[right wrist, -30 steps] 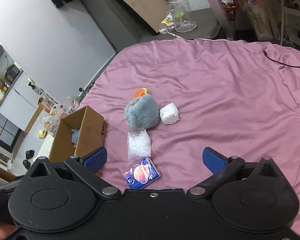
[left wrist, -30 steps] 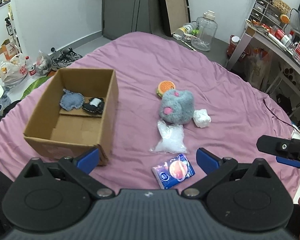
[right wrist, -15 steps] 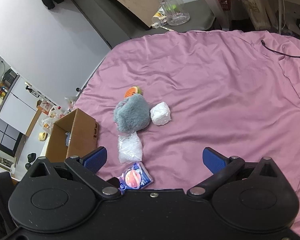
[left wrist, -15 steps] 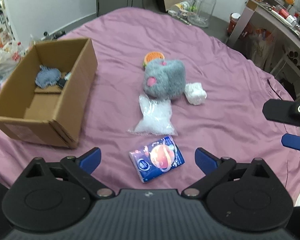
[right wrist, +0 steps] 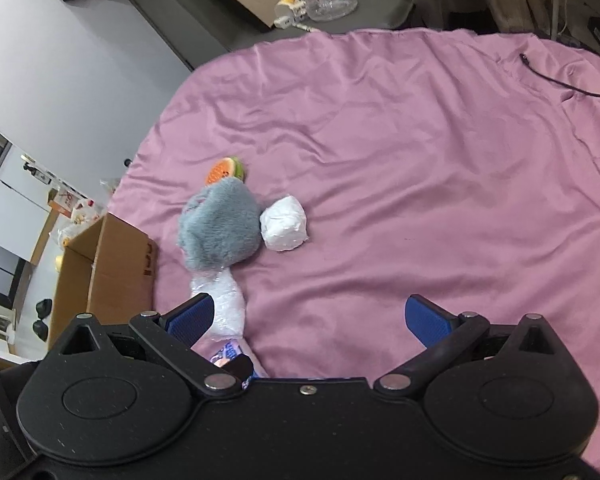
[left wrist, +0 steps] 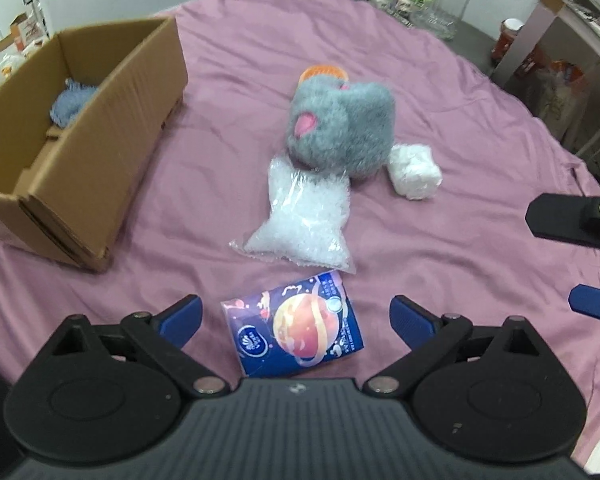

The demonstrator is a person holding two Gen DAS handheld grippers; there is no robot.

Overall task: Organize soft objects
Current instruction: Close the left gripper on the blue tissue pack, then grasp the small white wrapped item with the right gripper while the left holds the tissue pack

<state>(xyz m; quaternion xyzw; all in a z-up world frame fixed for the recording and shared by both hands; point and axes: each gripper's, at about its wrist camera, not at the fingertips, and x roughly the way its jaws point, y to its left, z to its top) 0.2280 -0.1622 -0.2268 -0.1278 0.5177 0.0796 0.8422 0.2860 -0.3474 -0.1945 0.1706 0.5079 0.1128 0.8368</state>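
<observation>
A purple tissue pack lies on the pink bedsheet, between the fingers of my open left gripper. Beyond it lie a clear bag of white filling, a grey plush toy, a white wad and an orange slice toy. An open cardboard box at the left holds a blue fuzzy item. My right gripper is open and empty above the sheet, with the plush, the white wad and the bag to its front left.
The right gripper's body shows at the right edge of the left wrist view. A glass jar and clutter stand on the floor beyond the bed. A desk is at the far right. A black cable lies on the sheet.
My left gripper has moved forward and down, so the tissue pack now sits between its fingers. My right gripper has moved closer to the sheet and the objects. Both stayed open.
</observation>
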